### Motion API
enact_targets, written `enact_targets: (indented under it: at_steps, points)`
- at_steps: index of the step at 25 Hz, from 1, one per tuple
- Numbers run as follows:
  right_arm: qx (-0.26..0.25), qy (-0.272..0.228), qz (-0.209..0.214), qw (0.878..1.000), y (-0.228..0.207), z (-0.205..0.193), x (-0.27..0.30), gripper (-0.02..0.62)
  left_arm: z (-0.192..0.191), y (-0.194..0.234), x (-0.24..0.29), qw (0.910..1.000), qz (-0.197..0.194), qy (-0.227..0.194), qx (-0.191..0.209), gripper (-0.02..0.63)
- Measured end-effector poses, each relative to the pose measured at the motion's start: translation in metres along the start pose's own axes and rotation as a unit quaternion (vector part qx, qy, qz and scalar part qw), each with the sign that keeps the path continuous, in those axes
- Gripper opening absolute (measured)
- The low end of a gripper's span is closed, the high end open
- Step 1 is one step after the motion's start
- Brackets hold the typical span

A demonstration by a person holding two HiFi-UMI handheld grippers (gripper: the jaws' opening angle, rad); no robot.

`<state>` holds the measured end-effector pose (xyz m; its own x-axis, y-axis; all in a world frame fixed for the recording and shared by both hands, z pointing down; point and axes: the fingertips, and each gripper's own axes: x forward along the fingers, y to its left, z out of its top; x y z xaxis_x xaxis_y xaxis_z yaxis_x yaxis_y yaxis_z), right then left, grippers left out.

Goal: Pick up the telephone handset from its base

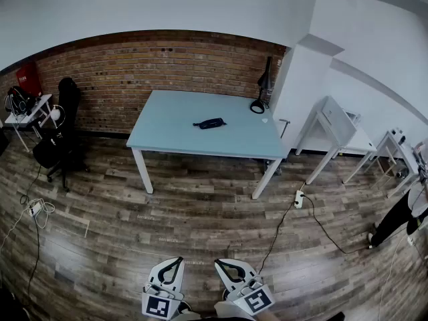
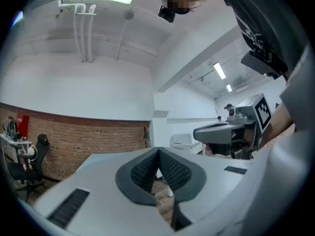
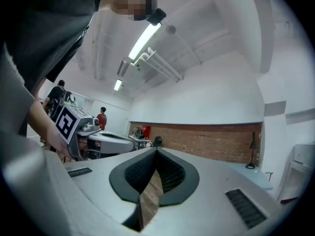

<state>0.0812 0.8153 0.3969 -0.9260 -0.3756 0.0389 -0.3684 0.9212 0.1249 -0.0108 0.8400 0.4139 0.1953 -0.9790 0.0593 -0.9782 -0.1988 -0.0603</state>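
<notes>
The black telephone (image 1: 209,123) lies near the middle of a pale blue table (image 1: 167,129), far across the room in the head view. The handset and base cannot be told apart at this distance. Both grippers are held low at the bottom edge of that view, well away from the table. My left gripper (image 1: 176,262) has its dark pads (image 2: 142,171) pressed together with nothing between them. My right gripper (image 1: 223,265) also has its tips touching, and only floor shows through the slit below its pads (image 3: 170,171). Neither gripper view shows the phone.
A black desk lamp (image 1: 262,89) stands at the table's far right corner. A black office chair (image 1: 60,139) stands at the left, and white side tables (image 1: 338,129) at the right. A power strip (image 1: 299,198) and cables lie on the wooden floor. A person (image 1: 401,212) stands at the right edge.
</notes>
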Motion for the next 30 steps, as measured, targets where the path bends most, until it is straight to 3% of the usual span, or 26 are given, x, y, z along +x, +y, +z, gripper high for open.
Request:
enact_targets:
  at_steps: [17, 30]
  points:
    - [-0.011, 0.024, -0.023, 0.999, 0.024, -0.002, 0.029, 0.003, -0.008, 0.033, -0.007, 0.9996, -0.025, -0.005, -0.015, 0.029]
    - [0.005, -0.011, -0.039, 0.999, -0.098, -0.008, 0.044, 0.003, 0.014, 0.02, 0.106, 0.9998, -0.012, 0.0, 0.014, 0.029]
